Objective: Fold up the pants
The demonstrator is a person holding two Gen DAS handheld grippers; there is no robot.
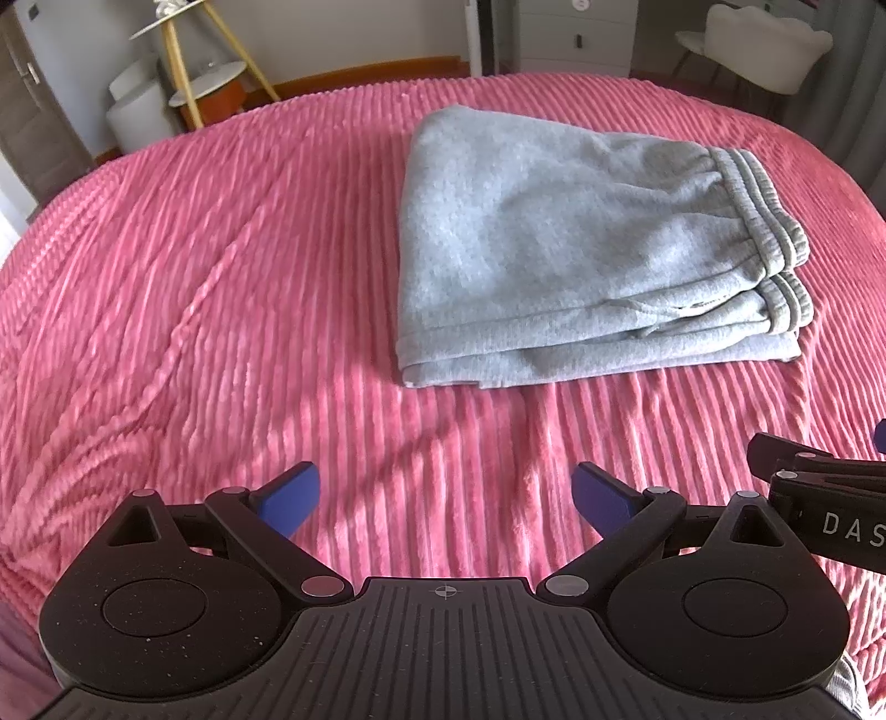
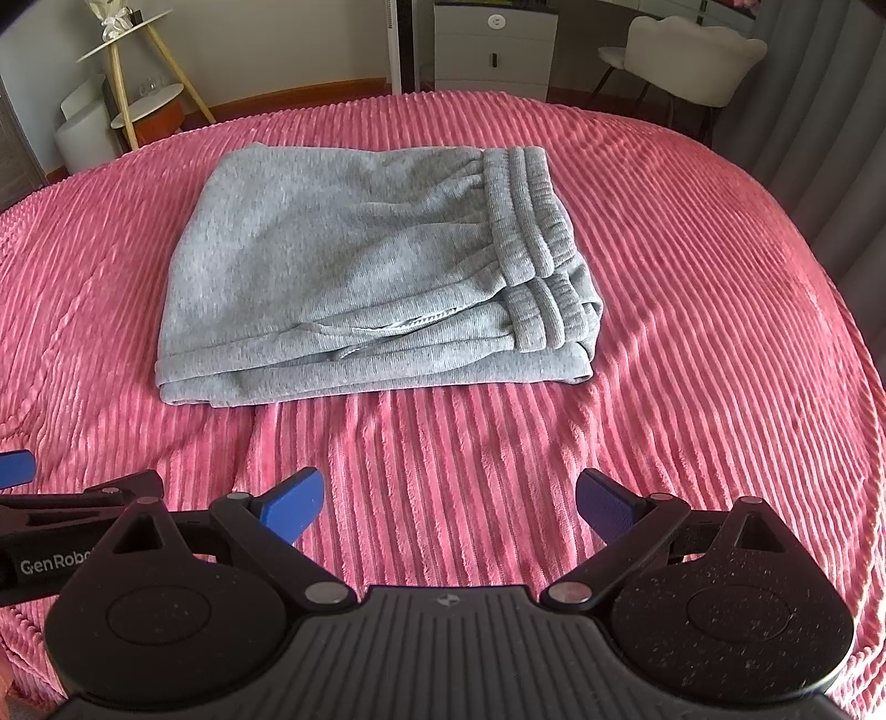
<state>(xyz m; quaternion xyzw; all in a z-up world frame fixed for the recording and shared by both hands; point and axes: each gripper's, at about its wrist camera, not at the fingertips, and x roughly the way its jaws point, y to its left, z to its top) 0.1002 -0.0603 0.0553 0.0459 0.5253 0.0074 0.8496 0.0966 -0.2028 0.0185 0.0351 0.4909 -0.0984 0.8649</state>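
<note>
Grey sweatpants (image 1: 559,249) (image 2: 365,271) lie folded into a compact stack on the pink ribbed bedspread (image 1: 221,288) (image 2: 692,310), with the elastic waistband on the right side. My left gripper (image 1: 446,501) hovers open over bare bedspread, well short of the pants' near edge, nothing between its blue pads. My right gripper (image 2: 449,501) is likewise open and empty, held back from the pants' near edge. Each gripper's body shows at the edge of the other's view; they sit side by side.
Past the bed's far edge stand a small round side table with yellow legs (image 1: 183,50) (image 2: 133,61), a white drawer unit (image 2: 495,47) and a white chair (image 1: 769,50) (image 2: 692,61). A grey curtain (image 2: 819,99) hangs at right.
</note>
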